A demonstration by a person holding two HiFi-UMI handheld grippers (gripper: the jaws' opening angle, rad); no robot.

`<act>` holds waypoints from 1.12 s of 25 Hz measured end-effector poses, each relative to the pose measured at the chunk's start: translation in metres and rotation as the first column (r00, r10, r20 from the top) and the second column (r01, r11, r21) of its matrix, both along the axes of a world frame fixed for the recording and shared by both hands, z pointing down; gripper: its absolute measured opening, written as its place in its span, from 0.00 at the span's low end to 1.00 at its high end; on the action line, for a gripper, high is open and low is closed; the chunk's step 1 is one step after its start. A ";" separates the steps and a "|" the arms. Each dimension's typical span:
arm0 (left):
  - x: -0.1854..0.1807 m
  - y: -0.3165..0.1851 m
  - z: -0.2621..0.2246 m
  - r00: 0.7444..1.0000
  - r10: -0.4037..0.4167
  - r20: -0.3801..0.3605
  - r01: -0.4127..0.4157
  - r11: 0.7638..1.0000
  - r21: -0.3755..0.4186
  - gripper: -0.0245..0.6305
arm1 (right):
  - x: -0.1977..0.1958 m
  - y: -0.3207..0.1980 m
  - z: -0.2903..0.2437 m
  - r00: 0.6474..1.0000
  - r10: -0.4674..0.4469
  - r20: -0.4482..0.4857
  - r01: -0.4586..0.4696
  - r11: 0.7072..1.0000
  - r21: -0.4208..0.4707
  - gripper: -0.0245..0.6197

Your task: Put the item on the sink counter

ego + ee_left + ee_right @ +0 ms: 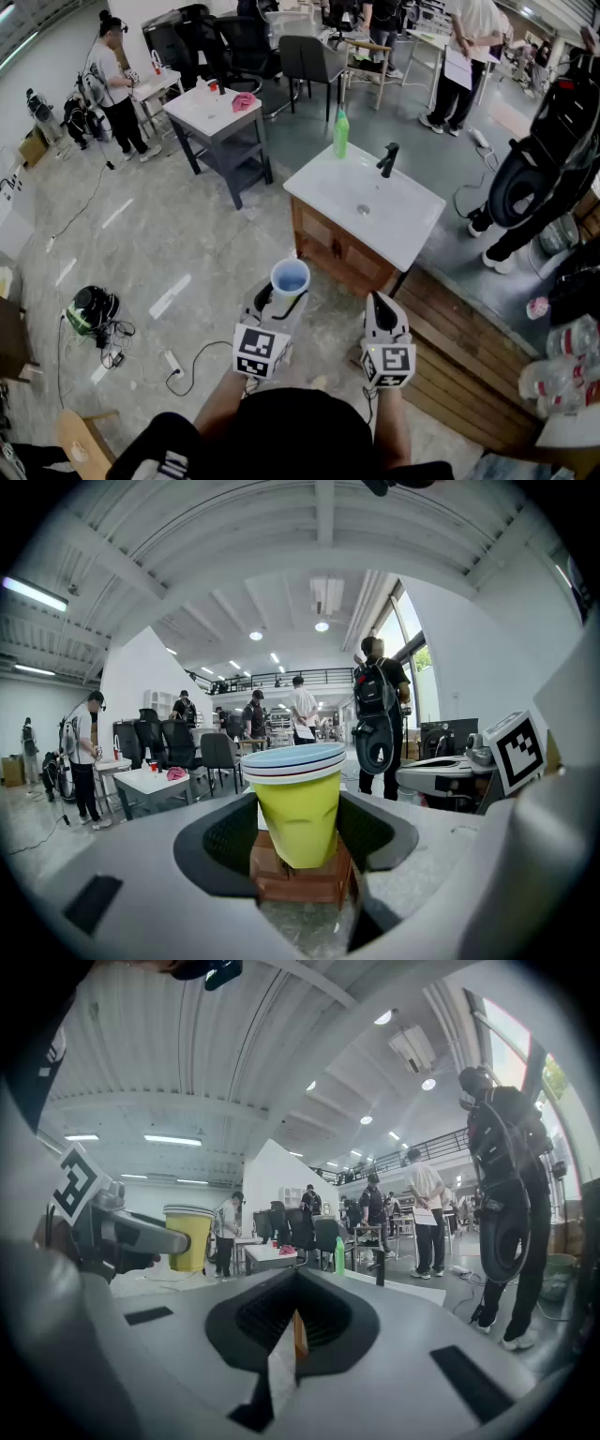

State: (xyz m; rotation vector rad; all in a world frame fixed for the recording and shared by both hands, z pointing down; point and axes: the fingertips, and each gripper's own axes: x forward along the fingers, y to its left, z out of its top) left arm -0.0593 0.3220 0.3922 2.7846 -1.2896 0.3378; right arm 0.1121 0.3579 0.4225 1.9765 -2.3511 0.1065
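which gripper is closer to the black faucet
Right. The right gripper is short of the faucet, nearly in line with it; the left gripper, holding the cups, is further left.

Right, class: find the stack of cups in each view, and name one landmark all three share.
Head view: stack of cups, lower centre, seen from above.
Left gripper view: stack of cups, centre, between the jaws.
Right gripper view: stack of cups, left side, mid-height.
Shared landmark: the white table with the pink cloth.
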 end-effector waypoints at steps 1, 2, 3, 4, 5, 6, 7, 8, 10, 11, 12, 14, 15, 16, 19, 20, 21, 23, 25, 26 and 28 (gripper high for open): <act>0.000 0.000 0.001 1.000 -0.001 0.000 0.001 1.000 0.000 0.44 | 0.001 0.000 -0.002 1.000 0.006 -0.003 -0.006 1.000 -0.003 0.04; 0.001 0.000 0.001 1.000 -0.002 0.000 0.002 1.000 0.000 0.44 | 0.001 -0.001 -0.003 1.000 0.010 -0.004 -0.010 1.000 -0.005 0.04; 0.001 -0.001 0.002 1.000 -0.003 0.000 0.003 1.000 0.000 0.44 | 0.001 -0.001 -0.004 1.000 0.012 -0.002 -0.012 1.000 -0.006 0.04; 0.000 -0.001 0.002 1.000 -0.005 0.000 0.005 1.000 -0.001 0.44 | 0.001 -0.002 -0.004 1.000 0.014 0.002 -0.014 1.000 -0.006 0.04; 0.000 -0.002 0.002 1.000 -0.006 -0.001 0.006 1.000 -0.001 0.44 | 0.001 -0.003 -0.004 1.000 0.016 0.006 -0.016 1.000 -0.005 0.04; -0.001 -0.003 0.002 1.000 -0.007 -0.001 0.007 1.000 -0.001 0.44 | 0.001 -0.005 -0.005 1.000 0.017 0.010 -0.017 1.000 -0.003 0.04; -0.002 -0.005 0.002 1.000 -0.008 -0.001 0.008 1.000 -0.001 0.44 | 0.000 -0.006 -0.005 1.000 0.018 0.014 -0.018 1.000 -0.001 0.04; -0.003 -0.007 0.002 1.000 -0.009 -0.001 0.009 1.000 -0.001 0.44 | 0.000 -0.008 -0.005 1.000 0.020 0.017 -0.020 1.000 -0.003 0.04; -0.005 -0.012 0.002 1.000 -0.009 0.000 0.009 1.000 -0.002 0.44 | 0.000 -0.013 -0.002 1.000 0.019 0.019 -0.019 1.000 -0.008 0.04; -0.005 -0.015 0.002 1.000 -0.010 -0.002 0.010 1.000 -0.004 0.44 | 0.000 -0.016 0.000 1.000 0.019 0.020 -0.019 1.000 -0.011 0.04; -0.006 -0.019 0.002 1.000 -0.009 -0.004 0.009 1.000 -0.006 0.44 | 0.000 -0.019 0.001 1.000 0.020 0.021 -0.020 1.000 -0.015 0.04; -0.007 -0.026 0.004 1.000 -0.008 -0.006 0.008 1.000 -0.009 0.44 | 0.000 -0.027 0.001 0.999 0.024 0.023 -0.023 1.000 -0.020 0.04; -0.007 -0.031 0.005 1.000 -0.008 -0.006 0.008 1.000 -0.011 0.44 | 0.000 -0.031 0.002 0.999 0.025 0.025 -0.024 0.999 -0.021 0.04; -0.007 -0.037 0.006 1.000 -0.008 -0.006 0.007 1.000 -0.012 0.44 | 0.000 -0.037 0.005 0.999 0.025 0.027 -0.024 0.999 -0.021 0.04; -0.007 -0.056 0.007 1.000 -0.006 -0.006 0.006 1.000 -0.015 0.44 | 0.000 -0.056 0.007 0.999 0.023 0.030 -0.023 0.999 -0.022 0.04; -0.007 -0.064 0.006 1.000 -0.005 -0.006 0.005 1.000 -0.015 0.44 | 0.000 -0.064 0.006 0.999 0.022 0.030 -0.021 1.000 -0.021 0.04; -0.007 -0.073 0.005 1.000 -0.004 -0.007 0.004 1.000 -0.014 0.44 | -0.001 -0.072 0.005 0.999 0.020 0.030 -0.020 1.000 -0.020 0.04; -0.009 -0.091 0.001 1.000 0.000 -0.007 0.000 1.000 -0.012 0.44 | -0.003 -0.089 0.001 0.999 0.023 0.029 -0.022 1.000 -0.020 0.04; -0.012 -0.109 -0.004 1.000 0.006 -0.007 -0.007 1.000 -0.011 0.44 | -0.006 -0.106 -0.003 0.999 0.027 0.030 -0.026 0.999 -0.020 0.04; -0.014 -0.118 -0.006 1.000 0.010 -0.007 -0.010 1.000 -0.012 0.44 | -0.009 -0.115 -0.005 0.999 0.029 0.030 -0.028 0.999 -0.020 0.04; -0.018 -0.136 -0.009 1.000 0.018 -0.005 -0.018 1.000 -0.015 0.44 | -0.015 -0.132 -0.007 0.999 0.034 0.032 -0.033 0.999 -0.023 0.04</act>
